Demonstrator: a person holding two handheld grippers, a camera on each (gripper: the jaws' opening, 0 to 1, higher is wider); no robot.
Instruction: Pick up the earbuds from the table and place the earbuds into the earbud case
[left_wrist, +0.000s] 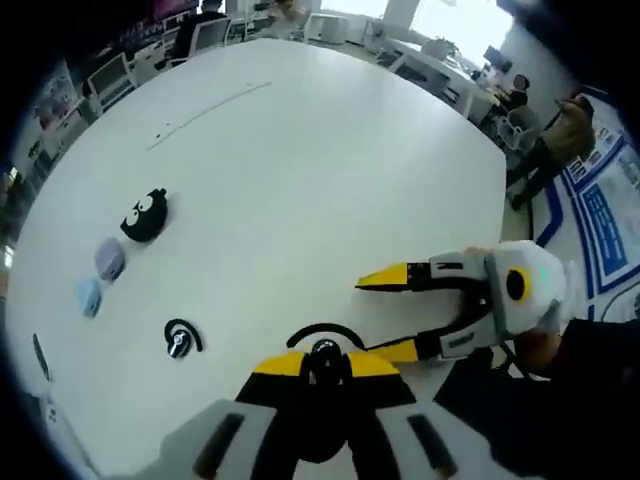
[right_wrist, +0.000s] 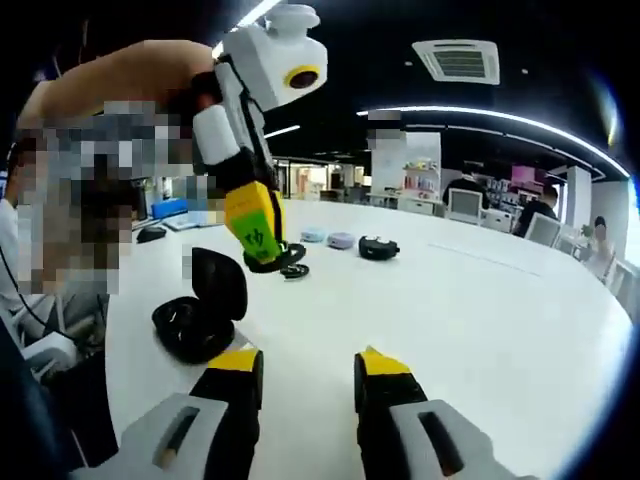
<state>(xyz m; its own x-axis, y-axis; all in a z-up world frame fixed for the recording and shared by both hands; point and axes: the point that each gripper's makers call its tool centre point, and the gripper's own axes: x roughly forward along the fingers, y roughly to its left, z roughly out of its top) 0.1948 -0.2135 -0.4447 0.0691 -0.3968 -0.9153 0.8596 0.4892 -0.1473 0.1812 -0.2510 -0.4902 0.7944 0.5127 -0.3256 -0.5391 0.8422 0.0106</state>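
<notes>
A black earbud (left_wrist: 325, 347) with an ear hook lies between the yellow tips of my left gripper (left_wrist: 328, 362), which is shut on it just at the table surface. In the right gripper view that left gripper (right_wrist: 258, 250) comes down from the upper left with the earbud (right_wrist: 270, 263) under its tip. A second black earbud (left_wrist: 180, 338) (right_wrist: 296, 270) lies loose on the table nearby. The black earbud case (right_wrist: 200, 312) stands open, lid up, left of my right gripper (right_wrist: 308, 365), which is open and holds nothing. The right gripper (left_wrist: 378, 316) reaches in from the right.
On the white table (left_wrist: 300, 170) sit a black round case with eyes (left_wrist: 146, 215) (right_wrist: 378, 247), a purple case (left_wrist: 110, 258) (right_wrist: 341, 240) and a light blue case (left_wrist: 90, 296) (right_wrist: 313, 236). Desks, chairs and people stand beyond the table's edges.
</notes>
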